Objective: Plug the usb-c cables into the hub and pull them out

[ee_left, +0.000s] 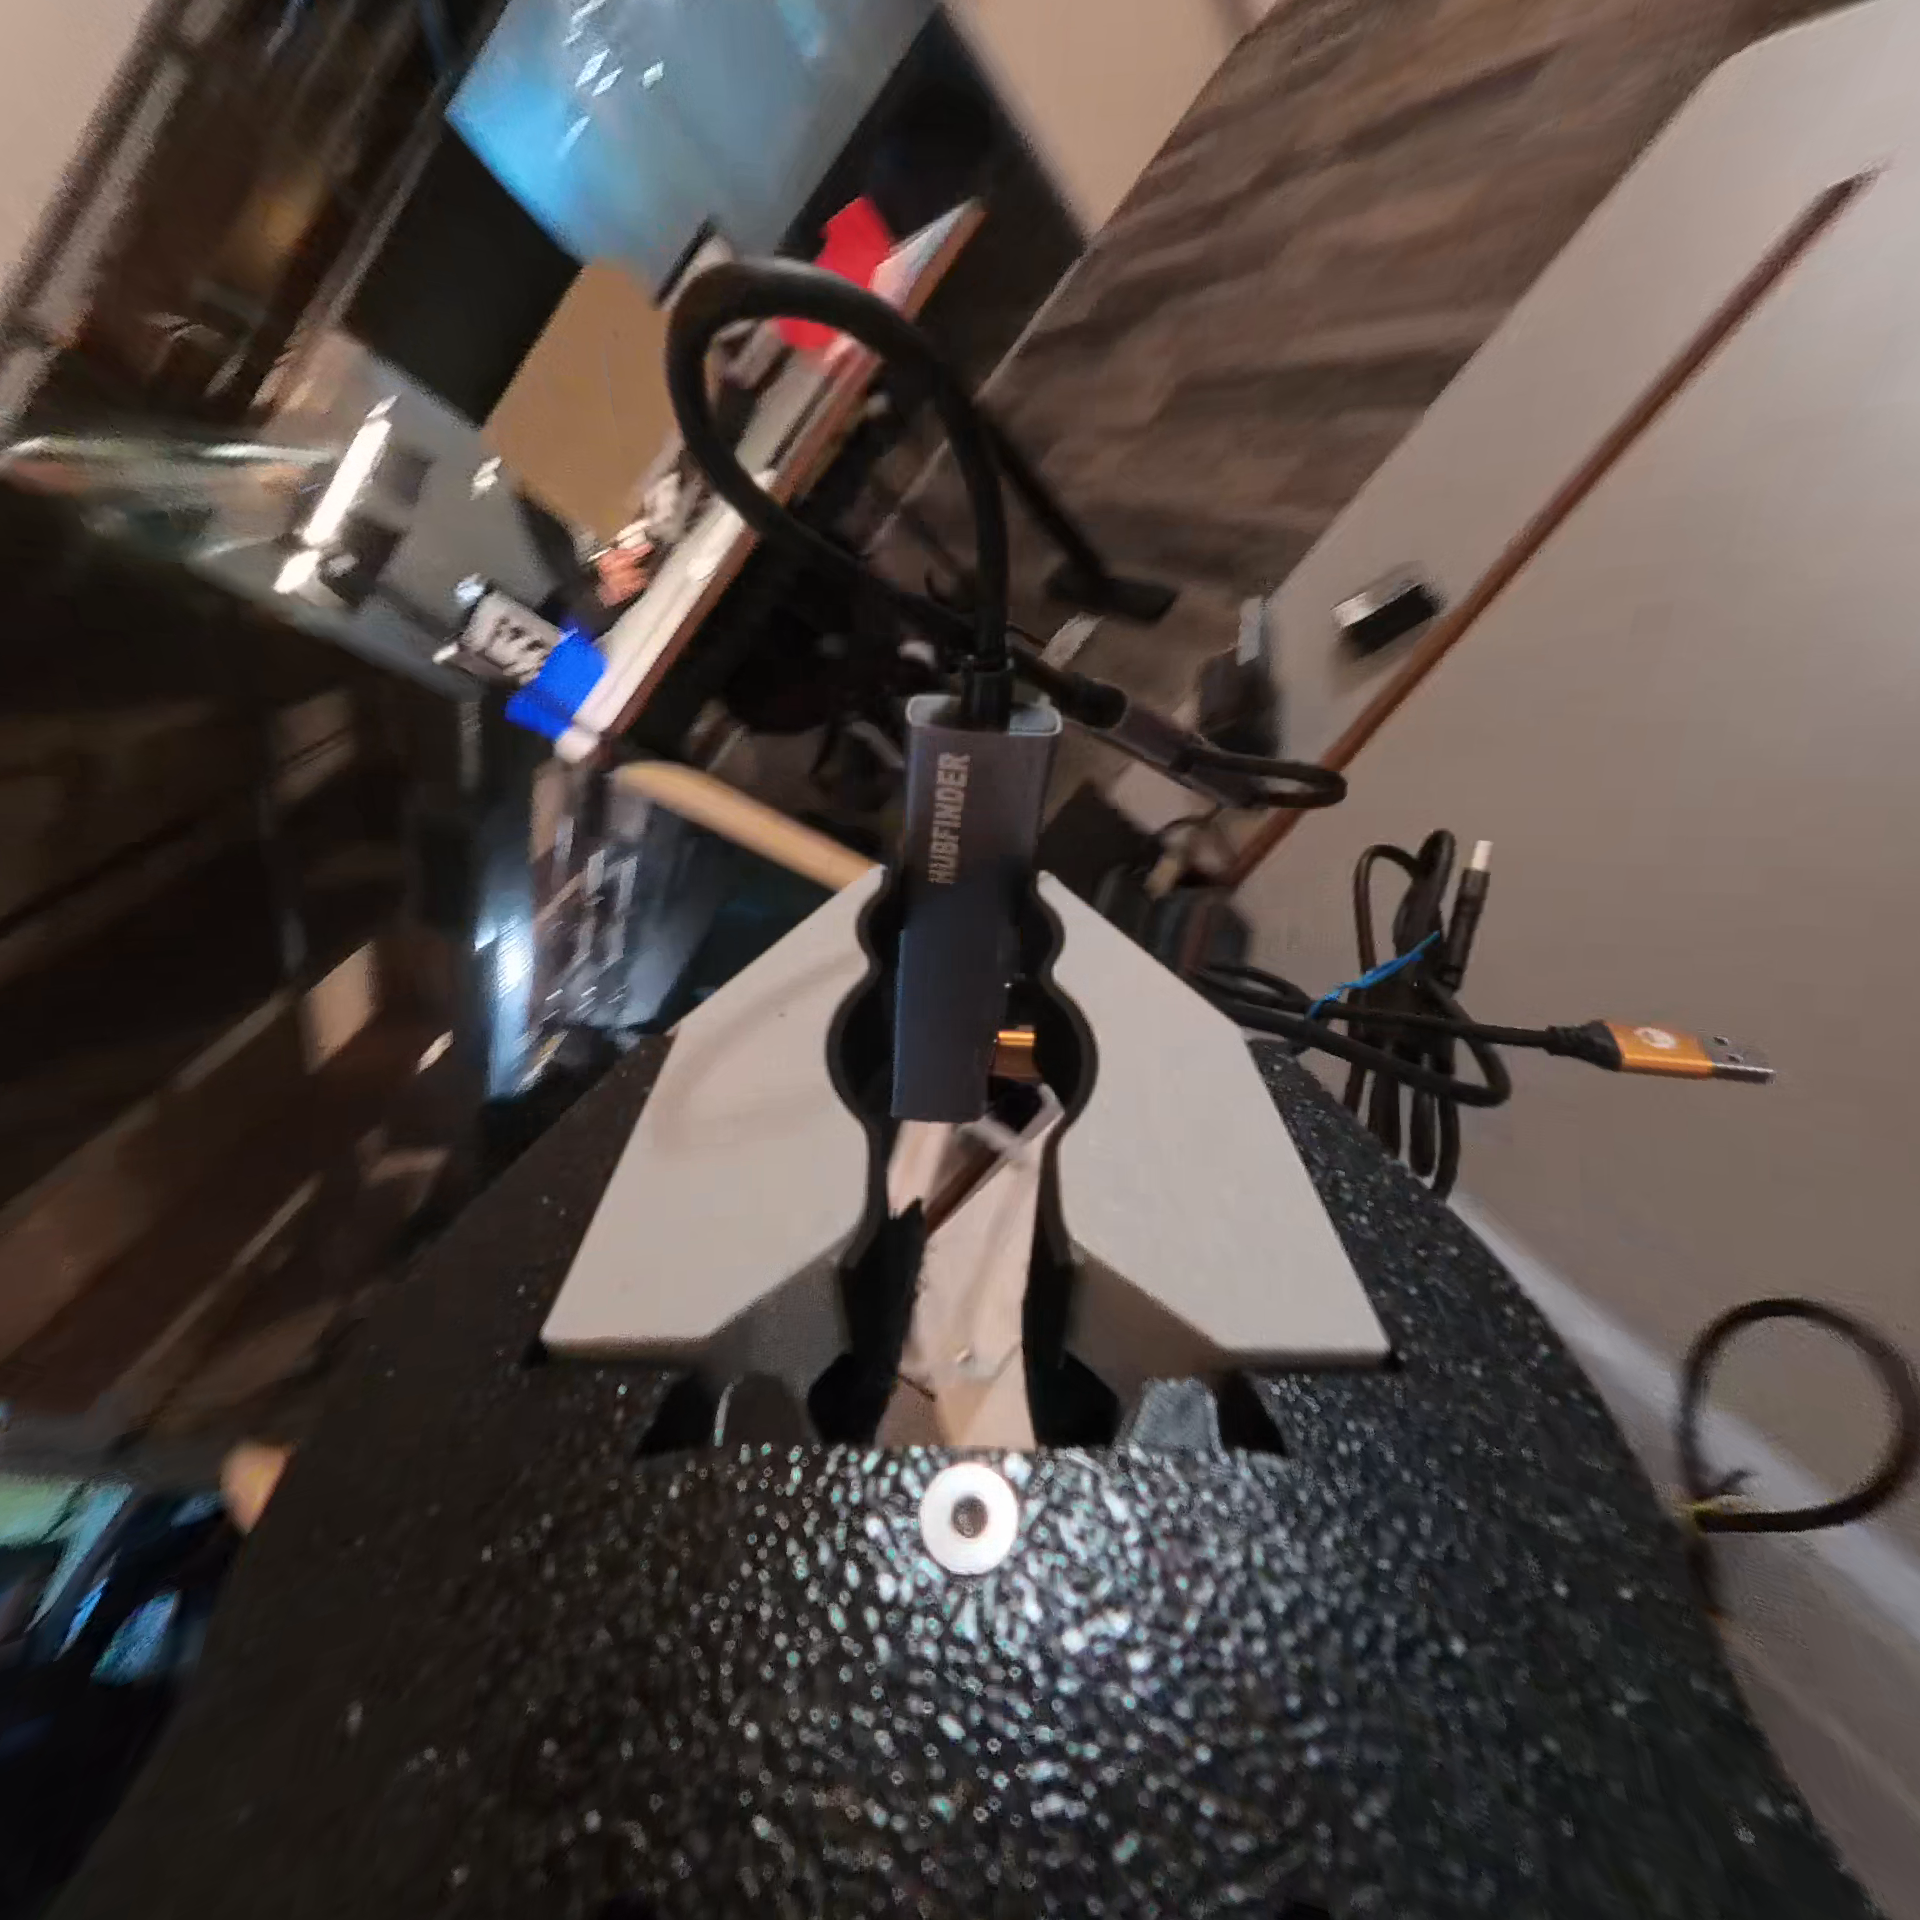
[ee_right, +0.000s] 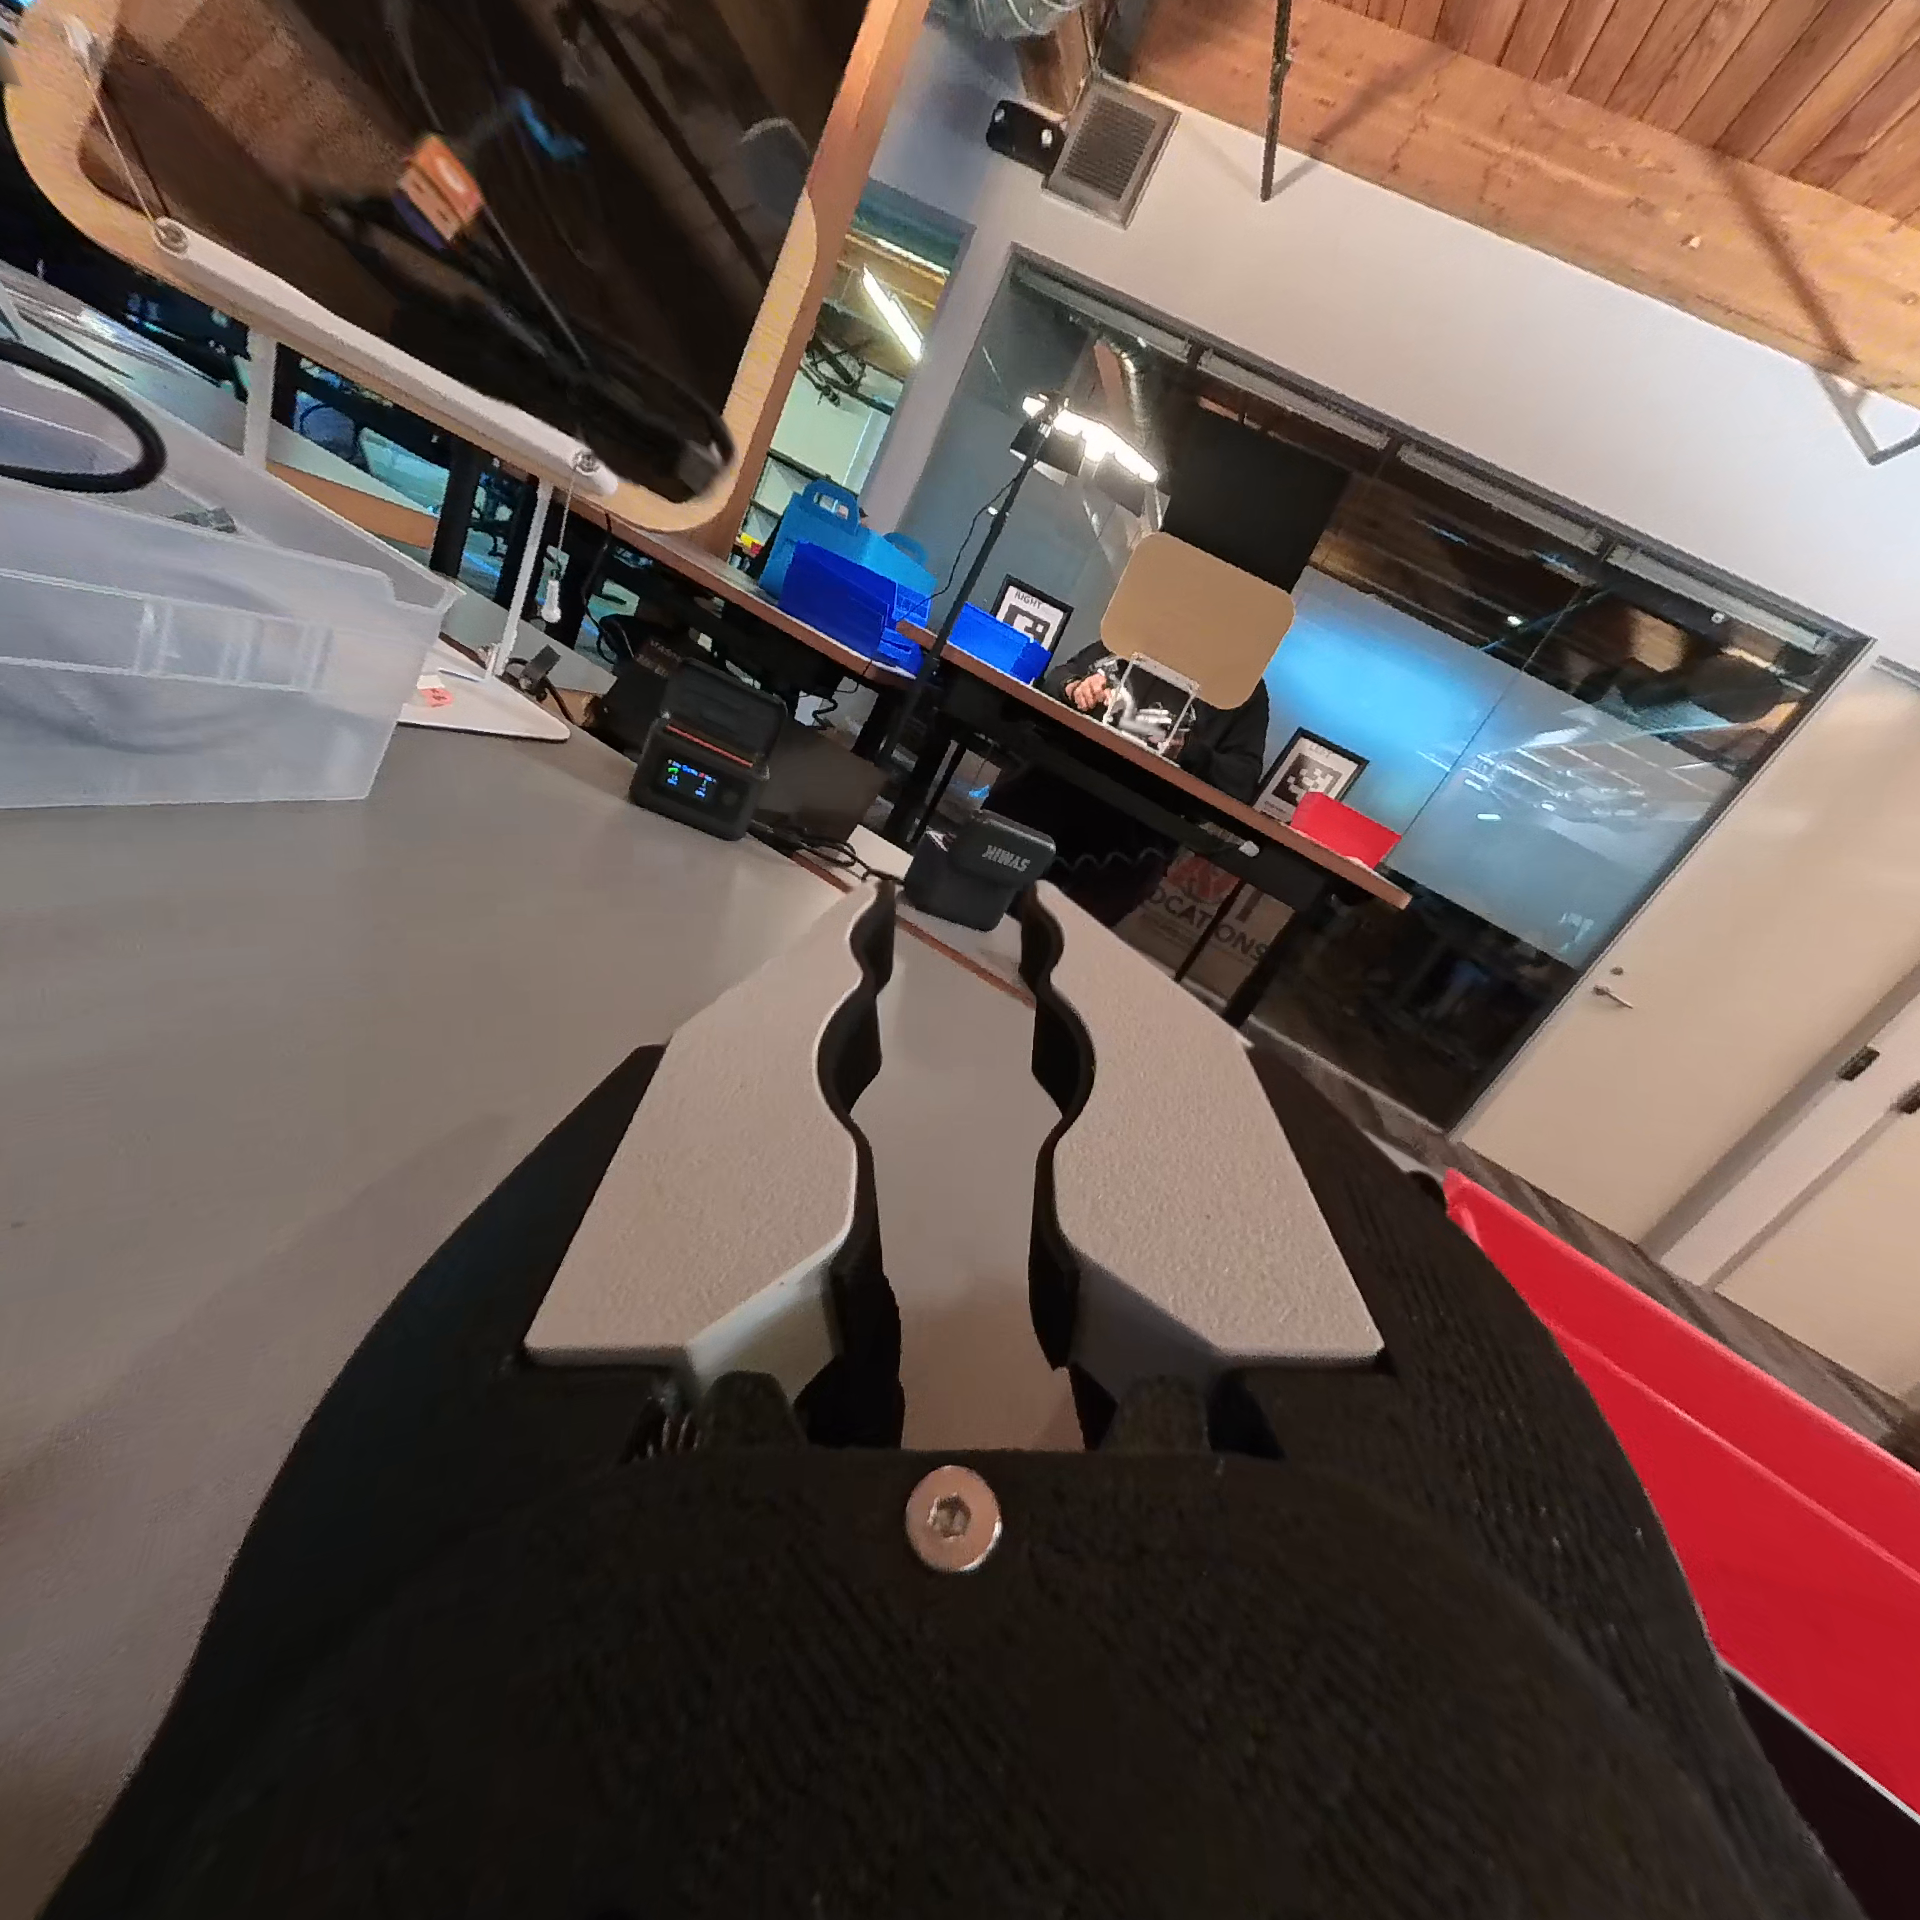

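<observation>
In the left wrist view my left gripper is shut on a slim dark grey hub, held upright above the table. The hub's own black cable loops out of its top end. An orange plug sits at the hub's right side, between the fingers. To the right a bundled black cable lies on the grey table, with an orange USB plug and a small silver plug. In the right wrist view my right gripper is open and empty, low over the table.
A clear plastic bin stands at the left. A small black device with a lit screen and a dark box sit ahead. A red bin is at the right. A person sits at a far desk. Another black cable loop lies at the right. There is about 35 centimetres between the tips of the two grippers.
</observation>
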The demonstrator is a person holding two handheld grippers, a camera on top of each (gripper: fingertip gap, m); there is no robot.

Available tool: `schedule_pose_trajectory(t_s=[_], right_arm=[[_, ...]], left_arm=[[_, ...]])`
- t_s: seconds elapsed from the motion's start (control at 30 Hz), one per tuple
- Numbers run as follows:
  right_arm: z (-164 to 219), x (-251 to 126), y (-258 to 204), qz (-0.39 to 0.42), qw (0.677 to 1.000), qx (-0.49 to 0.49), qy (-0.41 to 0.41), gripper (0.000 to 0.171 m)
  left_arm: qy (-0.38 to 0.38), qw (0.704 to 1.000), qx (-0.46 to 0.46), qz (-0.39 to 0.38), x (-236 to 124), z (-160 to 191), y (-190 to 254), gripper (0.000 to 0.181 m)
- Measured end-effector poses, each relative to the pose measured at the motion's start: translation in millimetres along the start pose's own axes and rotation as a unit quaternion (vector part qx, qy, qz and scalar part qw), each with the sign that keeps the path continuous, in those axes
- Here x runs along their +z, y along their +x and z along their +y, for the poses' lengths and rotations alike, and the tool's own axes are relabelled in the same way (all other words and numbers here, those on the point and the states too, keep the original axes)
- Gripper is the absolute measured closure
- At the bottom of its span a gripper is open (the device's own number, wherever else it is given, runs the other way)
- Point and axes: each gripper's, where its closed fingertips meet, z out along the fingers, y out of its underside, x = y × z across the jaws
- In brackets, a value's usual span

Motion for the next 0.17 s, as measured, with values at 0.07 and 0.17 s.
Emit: schedule_pose_trajectory(t_s=[0.07, 0.17], right_arm=[[-5.1, -1.9, -0.2, 0.002, 1.000, -0.005, 0.016, 0.148], [-13.1, -5.4, -0.9, 0.005, 0.999, -0.016, 0.041, 0.149]], left_arm=[[0.019, 0.998, 0.001, 0.059, 13.8, -20.8, 35.9, 0.160], [0.007, 0.986, -0.007, 0.168, 40.1, -36.9, 98.8, 0.160]])
